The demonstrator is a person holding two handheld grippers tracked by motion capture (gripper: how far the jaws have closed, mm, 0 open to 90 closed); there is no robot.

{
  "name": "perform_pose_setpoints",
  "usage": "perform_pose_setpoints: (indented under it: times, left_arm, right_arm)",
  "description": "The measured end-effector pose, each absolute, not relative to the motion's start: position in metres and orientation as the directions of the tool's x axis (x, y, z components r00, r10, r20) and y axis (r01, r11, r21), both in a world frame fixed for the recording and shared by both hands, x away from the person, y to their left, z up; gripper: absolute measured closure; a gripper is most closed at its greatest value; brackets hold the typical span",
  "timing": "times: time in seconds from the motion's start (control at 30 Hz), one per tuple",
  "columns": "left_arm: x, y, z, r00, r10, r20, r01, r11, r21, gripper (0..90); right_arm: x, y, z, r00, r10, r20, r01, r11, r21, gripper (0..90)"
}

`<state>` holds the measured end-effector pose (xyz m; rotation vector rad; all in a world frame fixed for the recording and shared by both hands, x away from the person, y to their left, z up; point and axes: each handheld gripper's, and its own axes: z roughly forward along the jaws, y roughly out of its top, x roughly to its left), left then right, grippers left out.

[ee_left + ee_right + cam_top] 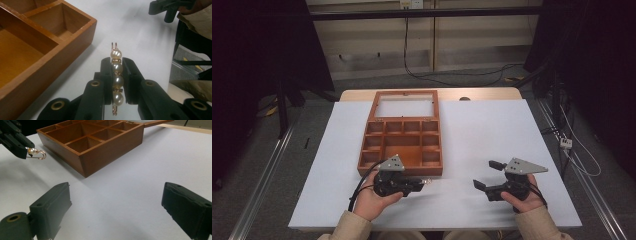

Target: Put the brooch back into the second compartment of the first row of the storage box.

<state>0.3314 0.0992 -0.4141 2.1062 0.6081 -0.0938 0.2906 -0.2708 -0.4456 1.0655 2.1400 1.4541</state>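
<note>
Left gripper [117, 75] has its fingers clamped on a pearl pin [116, 72], held just off the near right corner of the wooden box [50, 62]. Right gripper [115, 207] hangs with fingers spread wide over bare white table [140, 175], box lid [406, 106] lying open beyond.

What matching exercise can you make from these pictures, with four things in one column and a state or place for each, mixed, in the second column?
Things:
1. left tongs
2. right tongs
3. pearl pin
4. wooden box

States or places:
A. lid open, compartments showing
B. open, holding nothing
C. clamped between two black jaws
D. shut on a piece of jewellery

Pairs: 1-D, 2-B, 3-C, 4-A
</note>
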Motion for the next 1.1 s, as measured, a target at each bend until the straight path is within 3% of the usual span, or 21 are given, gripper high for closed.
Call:
perform_pose_setpoints:
  times: [1.1]
  left_arm:
    - [0.361, 0.115, -0.371, 0.857, 0.442, -0.267, 0.468, -0.446, 0.763, 80.0]
  right_arm:
    - [0.290, -0.272, -0.445, -0.660, 0.741, 0.124, 0.386, 0.194, 0.902, 8.4]
